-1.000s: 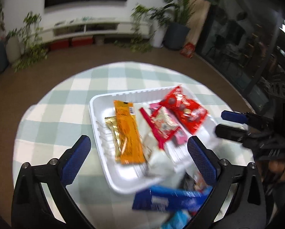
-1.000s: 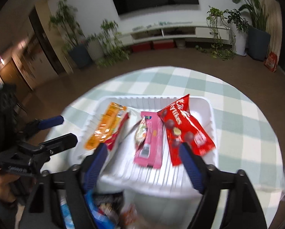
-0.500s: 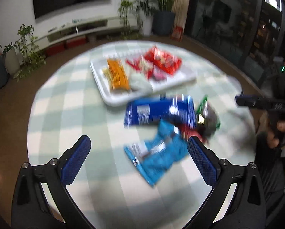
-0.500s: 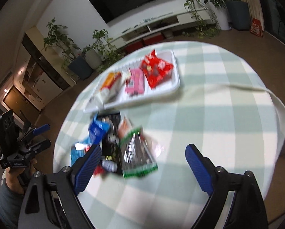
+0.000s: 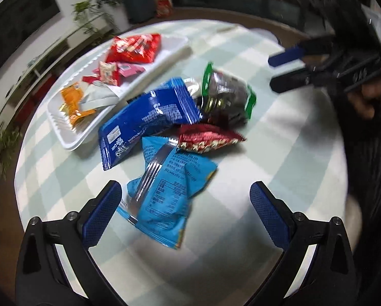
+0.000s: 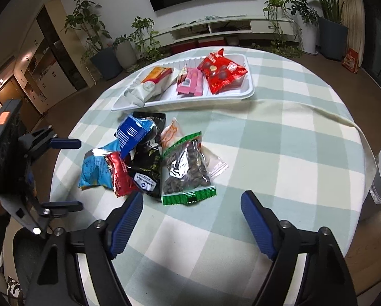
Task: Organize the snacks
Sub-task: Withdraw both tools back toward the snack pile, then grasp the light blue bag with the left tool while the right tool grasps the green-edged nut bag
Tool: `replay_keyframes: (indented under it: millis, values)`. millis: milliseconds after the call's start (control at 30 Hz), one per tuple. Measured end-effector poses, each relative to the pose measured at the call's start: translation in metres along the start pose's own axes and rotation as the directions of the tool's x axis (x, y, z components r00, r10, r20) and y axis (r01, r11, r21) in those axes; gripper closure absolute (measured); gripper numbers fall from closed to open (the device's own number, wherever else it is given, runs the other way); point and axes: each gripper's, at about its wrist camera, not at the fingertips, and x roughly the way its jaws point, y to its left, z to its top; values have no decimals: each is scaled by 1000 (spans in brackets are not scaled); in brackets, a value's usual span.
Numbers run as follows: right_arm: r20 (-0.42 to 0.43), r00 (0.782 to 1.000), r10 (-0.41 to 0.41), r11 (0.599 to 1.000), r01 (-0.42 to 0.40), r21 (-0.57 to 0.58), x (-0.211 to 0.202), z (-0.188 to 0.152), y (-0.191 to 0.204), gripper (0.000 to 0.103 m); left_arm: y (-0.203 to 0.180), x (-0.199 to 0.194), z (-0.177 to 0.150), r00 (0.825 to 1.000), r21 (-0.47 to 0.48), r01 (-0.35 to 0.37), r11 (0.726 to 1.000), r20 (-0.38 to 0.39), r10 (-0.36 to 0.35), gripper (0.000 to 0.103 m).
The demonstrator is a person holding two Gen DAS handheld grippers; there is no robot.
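Hovering, both empty and wide open: my left hand-held gripper (image 5: 181,209), nearer; light-blue packet (image 5: 170,191) at 12 o'clock, long axis toward 1; right hand-held gripper (image 6: 191,215) behind.

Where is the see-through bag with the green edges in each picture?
Left wrist view: the green-edged bag lies upper middle, at the far right end of the snack pile.
Right wrist view: the same bag lies in the centre, the pile's nearest pack.
Shared landmark: the white tray beyond the pile.
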Motion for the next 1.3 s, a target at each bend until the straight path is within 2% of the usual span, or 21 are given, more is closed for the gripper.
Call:
replay_keyframes:
  millis: [100,200,267,333,400,500,667,900,1000,1300]
  values:
    - [-7,1000,0,1000,0,6,3,0,-3,22,9,7,4,1000,27,-2,1000,-11,2,4]
    - [-25,1000,5,1000,-5,12,9,-1,-4,22,23,13,8,999,25,46,999,-6,-46,4]
    - [-28,1000,11,1000,-11,9,12,0,-3,22,31,19,10,998,15,65,998,-23,-64,9]
    - [-33,999,11,1000,-11,4,13,-1,-2,22,34,29,10,995,21,84,996,-54,-83,27]
    - [-38,999,15,1000,-15,6,15,0,-3,23,33,36,10,993,35,93,995,-82,-90,30]
    - [-39,999,15,1000,-14,15,17,1,-5,23,32,41,9,991,36,108,993,-88,-104,39]
    - [-46,999,10,1000,-10,3,20,2,-3,25,33,40,4,991,-3,112,994,-71,-112,42]
    - [-32,999,-18,999,17,-32,17,5,1,26,25,34,3,993,-85,78,993,-83,-85,44]
    - [-25,1000,-17,998,15,-67,19,10,6,32,22,29,-3,993,-157,66,985,-83,-80,44]
    - [-52,998,-44,986,35,-161,38,17,21,36,17,8,-32,997,-381,34,924,-52,-58,44]
